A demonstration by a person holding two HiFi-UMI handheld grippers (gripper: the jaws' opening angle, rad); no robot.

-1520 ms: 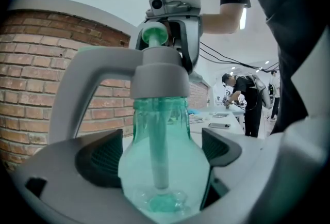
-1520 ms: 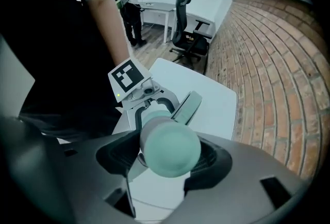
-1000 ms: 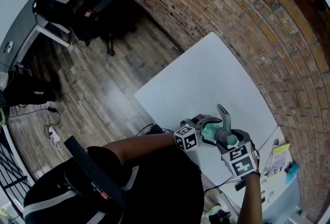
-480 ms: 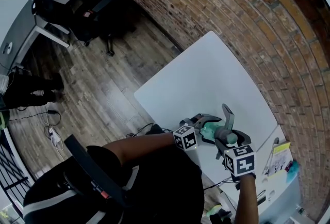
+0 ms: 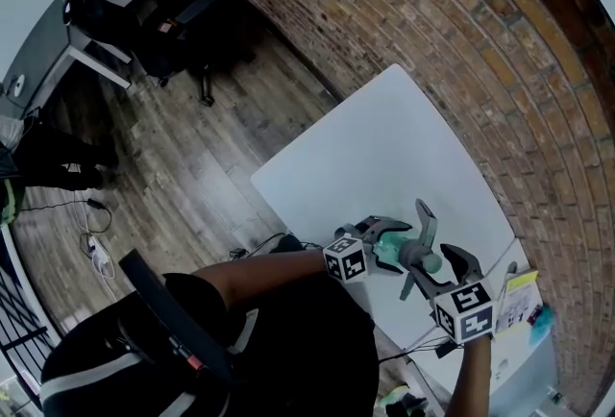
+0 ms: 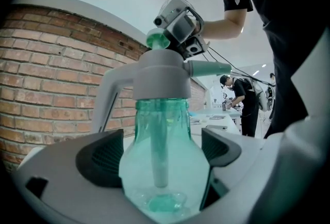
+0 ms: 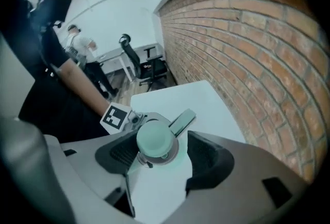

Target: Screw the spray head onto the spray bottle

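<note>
Since a second ago my right gripper (image 5: 434, 273) has lifted up and back off the spray head (image 5: 421, 252), toward the bench's near edge, rolling a little as it went. Its fingers (image 7: 209, 158) stand wide apart. In the right gripper view the head's green top shows between them, but neither pad touches it.

My left gripper (image 5: 380, 234) has not shifted. Its fingers (image 6: 100, 158) are spread wide and clamped on the belly of the spray bottle (image 6: 165, 166), holding it upright over the near part of the bench (image 5: 365, 146).

From the left gripper view, the head's grey collar sits square on the bottle neck with the dip tube hanging straight inside, so I judge the threading largely done. Whether it is fully tight I cannot tell. What remains is probably another turn to snug it, or setting the bottle down.

Room is good: the bench beyond the bottle is bare up to the brick wall (image 5: 461, 50). The near edge is close under both grippers, so I would set down further in.
</note>
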